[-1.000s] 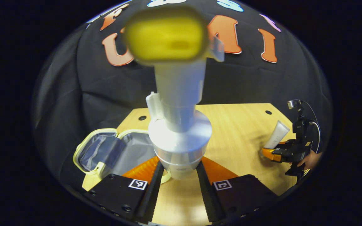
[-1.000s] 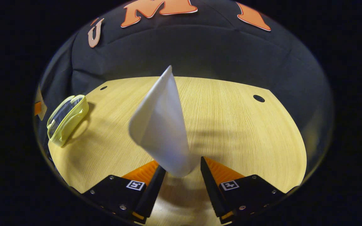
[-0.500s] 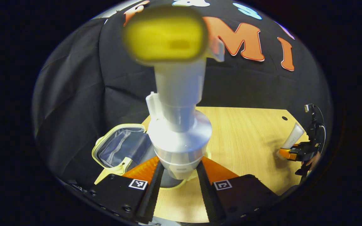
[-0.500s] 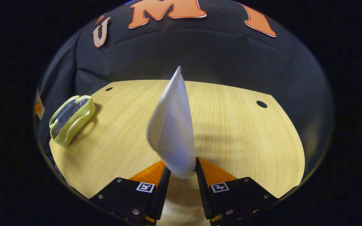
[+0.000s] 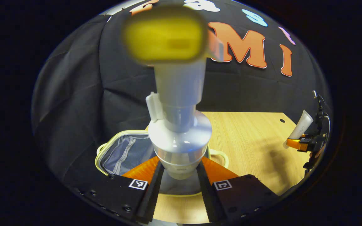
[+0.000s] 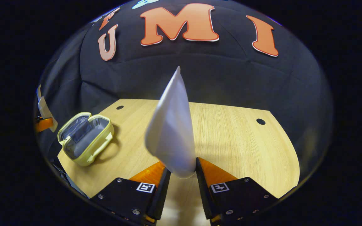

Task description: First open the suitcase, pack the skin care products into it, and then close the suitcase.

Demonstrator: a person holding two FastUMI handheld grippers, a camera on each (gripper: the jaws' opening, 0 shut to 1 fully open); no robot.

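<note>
suitcase (image 6: 85,138) open, lower left | left gripper (image 5: 177,175) clamped on pump bottle (image 5: 179,131) | right gripper (image 6: 180,179) clamped on tube (image 6: 171,131) | packing, closing left

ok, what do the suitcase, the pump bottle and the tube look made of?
Suitcase: soft fabric, pale yellow matte shell, grey lining that creases.
Pump bottle: plastic, probably; glossy white collar with highlights, translucent base, yellow top.
Tube: flexible plastic by its look; smooth satin white, flattening to a crimped end.
</note>
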